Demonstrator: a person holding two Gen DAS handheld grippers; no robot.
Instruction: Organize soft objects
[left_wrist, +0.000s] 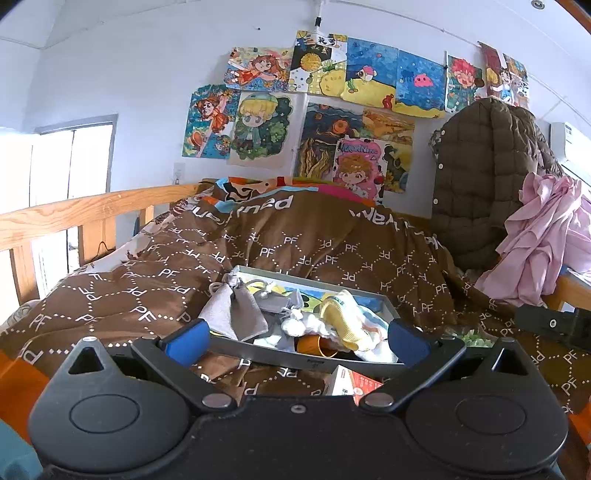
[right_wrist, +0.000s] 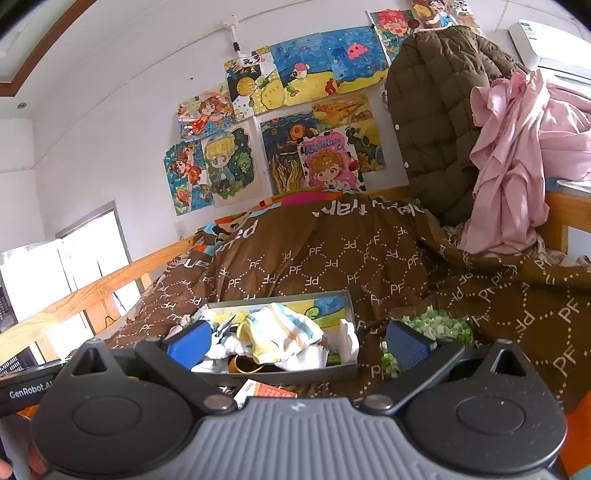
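A shallow grey tray (left_wrist: 258, 350) (right_wrist: 280, 373) lies on a brown quilt on the bed. In it are a grey drawstring pouch (left_wrist: 232, 314), a yellow and white striped cloth (left_wrist: 347, 321) (right_wrist: 273, 332), white fluffy bits (left_wrist: 295, 325) and an orange cup (left_wrist: 314, 345). My left gripper (left_wrist: 297, 341) is open and empty, its fingers on either side of the tray's near edge. My right gripper (right_wrist: 297, 343) is open and empty, just short of the tray's near edge. A green fuzzy thing (right_wrist: 439, 325) lies on the quilt right of the tray.
A red and white box (left_wrist: 351, 382) (right_wrist: 266, 393) lies in front of the tray. A brown padded jacket (left_wrist: 484, 177) and pink cloth (left_wrist: 546, 236) hang at the right. A wooden bed rail (left_wrist: 74, 214) runs along the left. Drawings cover the wall.
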